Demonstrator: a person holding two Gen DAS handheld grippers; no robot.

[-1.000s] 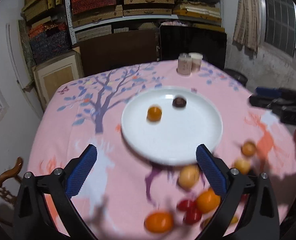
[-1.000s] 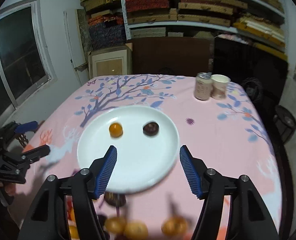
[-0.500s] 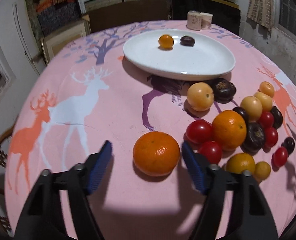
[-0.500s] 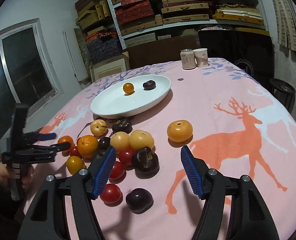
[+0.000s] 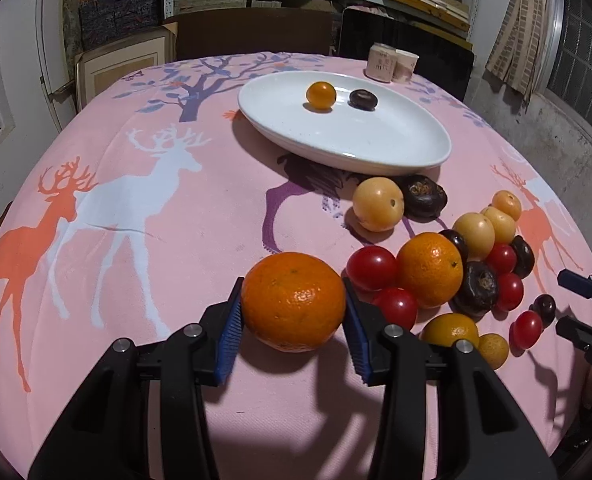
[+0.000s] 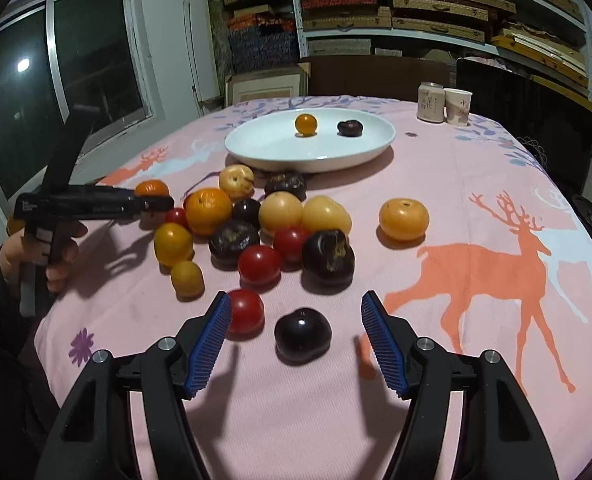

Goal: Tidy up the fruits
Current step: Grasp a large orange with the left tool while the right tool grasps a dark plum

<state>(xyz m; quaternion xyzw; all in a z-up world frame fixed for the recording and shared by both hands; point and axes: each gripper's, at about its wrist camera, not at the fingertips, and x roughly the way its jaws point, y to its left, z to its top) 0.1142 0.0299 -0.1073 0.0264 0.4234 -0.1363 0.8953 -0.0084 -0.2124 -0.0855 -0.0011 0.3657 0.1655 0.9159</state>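
My left gripper (image 5: 293, 300) has closed its blue pads on a large orange (image 5: 293, 301) that rests on the pink cloth. A pile of mixed fruit (image 5: 456, 264) lies to its right. The white plate (image 5: 396, 148) beyond holds a small orange (image 5: 321, 95) and a dark fruit (image 5: 363, 99). My right gripper (image 6: 296, 320) is open and low over the cloth, with a dark plum (image 6: 303, 335) between its fingers and a red tomato (image 6: 245, 312) by the left pad. The left gripper also shows in the right wrist view (image 6: 152, 200), with the orange (image 6: 151, 188) at its tip.
A can (image 6: 431, 102) and a paper cup (image 6: 457, 106) stand at the table's far edge. A lone orange-yellow fruit (image 6: 403, 218) lies right of the pile. Shelves, boxes and a dark chair stand behind the table. A window is on the left.
Both grippers dropped from above the plate to the near fruit. My left gripper closed its pads on the large orange. My right gripper came down around the dark plum.
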